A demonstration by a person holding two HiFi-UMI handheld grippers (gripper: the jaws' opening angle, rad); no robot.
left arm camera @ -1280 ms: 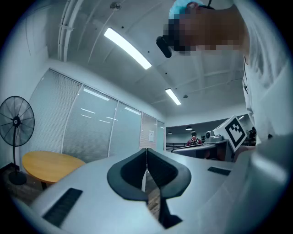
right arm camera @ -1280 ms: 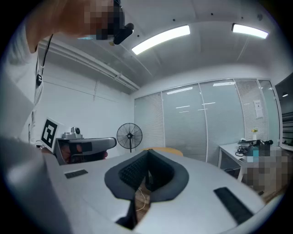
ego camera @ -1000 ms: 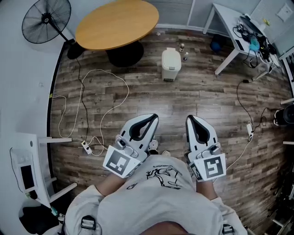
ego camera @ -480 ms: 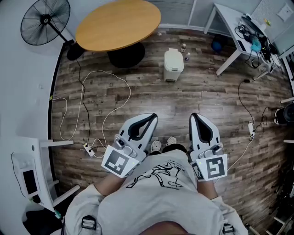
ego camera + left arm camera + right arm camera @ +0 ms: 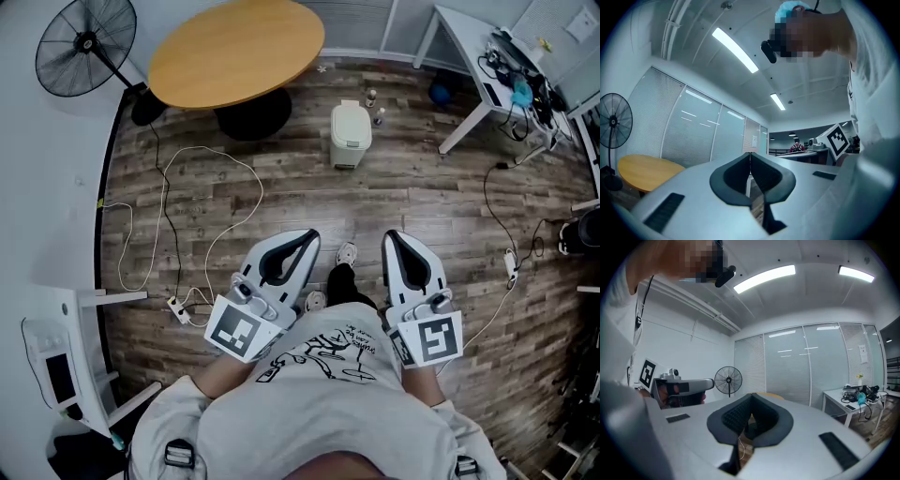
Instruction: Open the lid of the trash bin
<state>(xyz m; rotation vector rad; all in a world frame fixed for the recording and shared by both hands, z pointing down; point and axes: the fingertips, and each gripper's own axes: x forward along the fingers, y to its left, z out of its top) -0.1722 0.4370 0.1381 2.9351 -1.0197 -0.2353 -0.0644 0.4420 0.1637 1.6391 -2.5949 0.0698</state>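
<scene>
A small white trash bin (image 5: 350,134) with its lid down stands on the wooden floor far ahead, near the round table (image 5: 236,50). My left gripper (image 5: 311,238) and right gripper (image 5: 388,239) are held close to my chest, side by side, both well short of the bin. Each has its jaws closed together with nothing between them. In the left gripper view the left gripper (image 5: 750,154) points at the glass wall; in the right gripper view the right gripper (image 5: 751,397) points toward the fan (image 5: 728,379). Neither gripper view shows the bin.
A standing fan (image 5: 84,47) is at the far left. White cables (image 5: 178,216) and a power strip (image 5: 176,302) lie on the floor to my left. A white desk (image 5: 487,75) with gear stands at the right, with another cable (image 5: 497,216). My feet (image 5: 345,255) are between the grippers.
The person has stepped forward: one foot now shows ahead between the grippers, and the floor has slid slightly in the head view. Both grippers stay shut in the same pose.
</scene>
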